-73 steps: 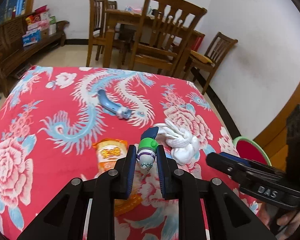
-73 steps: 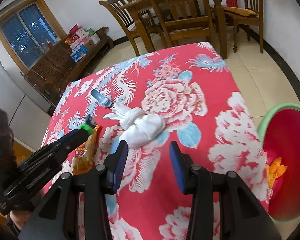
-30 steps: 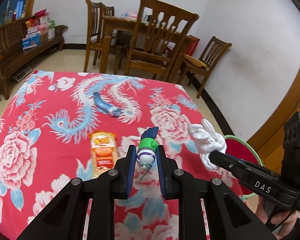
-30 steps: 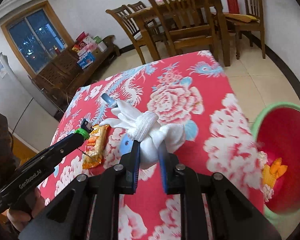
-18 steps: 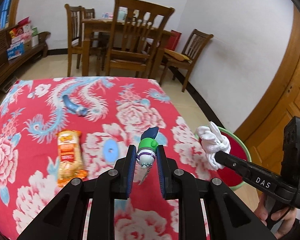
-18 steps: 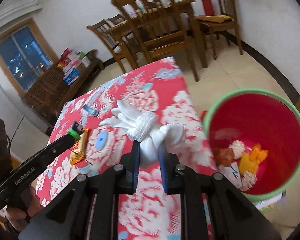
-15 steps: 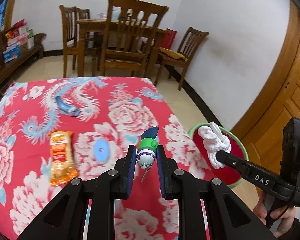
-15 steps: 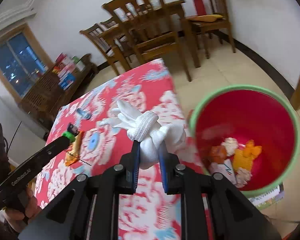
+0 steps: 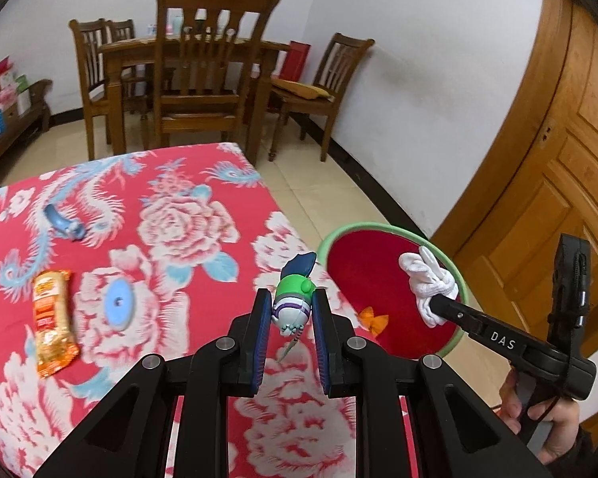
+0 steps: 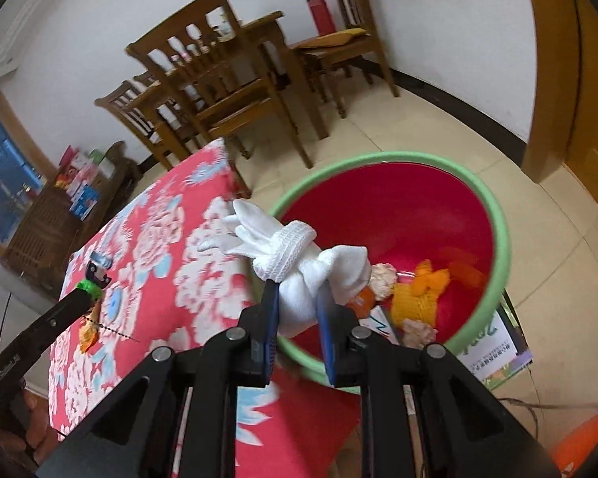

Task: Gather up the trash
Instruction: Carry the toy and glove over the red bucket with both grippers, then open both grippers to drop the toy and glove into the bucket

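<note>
My left gripper (image 9: 292,314) is shut on a small green, white and purple toy figure (image 9: 293,298) and holds it above the table's right edge. My right gripper (image 10: 299,306) is shut on a knotted white glove (image 10: 303,267) and holds it over the near rim of the red bin with a green rim (image 10: 498,215). The bin also shows in the left wrist view (image 9: 362,227), with the glove (image 9: 428,283) above it. Orange and pale scraps (image 10: 418,286) lie in the bin.
An orange snack packet (image 9: 52,314), a blue disc (image 9: 117,304) and a blue curved object (image 9: 61,223) lie on the red floral tablecloth (image 9: 187,235). Wooden chairs and a dining table (image 9: 195,79) stand behind. A wooden door (image 9: 558,159) is at the right.
My right gripper has carried the glove from the table out over the bin. My left gripper, still holding the toy, has moved right toward the table's edge.
</note>
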Action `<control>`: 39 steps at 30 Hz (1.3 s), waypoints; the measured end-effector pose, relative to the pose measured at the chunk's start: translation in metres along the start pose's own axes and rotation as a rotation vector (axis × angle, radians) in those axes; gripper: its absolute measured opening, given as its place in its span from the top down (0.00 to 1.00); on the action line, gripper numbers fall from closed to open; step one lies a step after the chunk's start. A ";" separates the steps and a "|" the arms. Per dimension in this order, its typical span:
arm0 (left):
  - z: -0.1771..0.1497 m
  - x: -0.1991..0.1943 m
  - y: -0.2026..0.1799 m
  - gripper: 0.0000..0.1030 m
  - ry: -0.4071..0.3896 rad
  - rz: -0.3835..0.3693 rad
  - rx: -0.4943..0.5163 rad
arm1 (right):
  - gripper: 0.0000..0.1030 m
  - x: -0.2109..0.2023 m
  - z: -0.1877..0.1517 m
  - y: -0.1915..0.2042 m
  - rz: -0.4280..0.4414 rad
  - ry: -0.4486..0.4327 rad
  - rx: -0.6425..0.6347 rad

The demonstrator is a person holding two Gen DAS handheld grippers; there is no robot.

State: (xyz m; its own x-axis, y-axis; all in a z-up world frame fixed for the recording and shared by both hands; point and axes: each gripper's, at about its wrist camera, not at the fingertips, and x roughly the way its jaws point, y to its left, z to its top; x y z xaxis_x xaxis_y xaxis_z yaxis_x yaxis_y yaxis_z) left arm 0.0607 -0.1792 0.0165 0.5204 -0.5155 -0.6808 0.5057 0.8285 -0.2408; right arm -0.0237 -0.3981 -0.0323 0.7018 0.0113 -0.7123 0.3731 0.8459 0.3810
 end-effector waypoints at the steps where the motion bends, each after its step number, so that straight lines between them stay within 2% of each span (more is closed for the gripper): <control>1: 0.000 0.003 -0.003 0.80 0.004 -0.006 0.006 | 0.76 0.000 -0.001 -0.003 -0.004 0.003 0.007; 8: 0.001 0.024 -0.026 0.80 0.038 -0.038 0.044 | 0.71 0.003 -0.002 -0.025 -0.021 0.022 0.060; 18: -0.004 0.053 -0.049 0.80 0.092 -0.077 0.078 | 0.63 -0.020 0.006 -0.037 -0.027 -0.033 0.096; 29: -0.004 0.092 -0.075 0.80 0.156 -0.111 0.131 | 0.62 -0.037 0.007 -0.052 -0.038 -0.073 0.131; 39: 0.001 0.090 -0.070 0.75 0.141 -0.115 0.108 | 0.62 -0.038 0.008 -0.055 -0.036 -0.071 0.135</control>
State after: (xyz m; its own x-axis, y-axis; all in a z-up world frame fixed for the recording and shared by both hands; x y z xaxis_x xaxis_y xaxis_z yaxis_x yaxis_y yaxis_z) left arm 0.0727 -0.2833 -0.0270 0.3573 -0.5629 -0.7453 0.6311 0.7338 -0.2517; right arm -0.0659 -0.4493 -0.0219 0.7260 -0.0593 -0.6851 0.4734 0.7657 0.4354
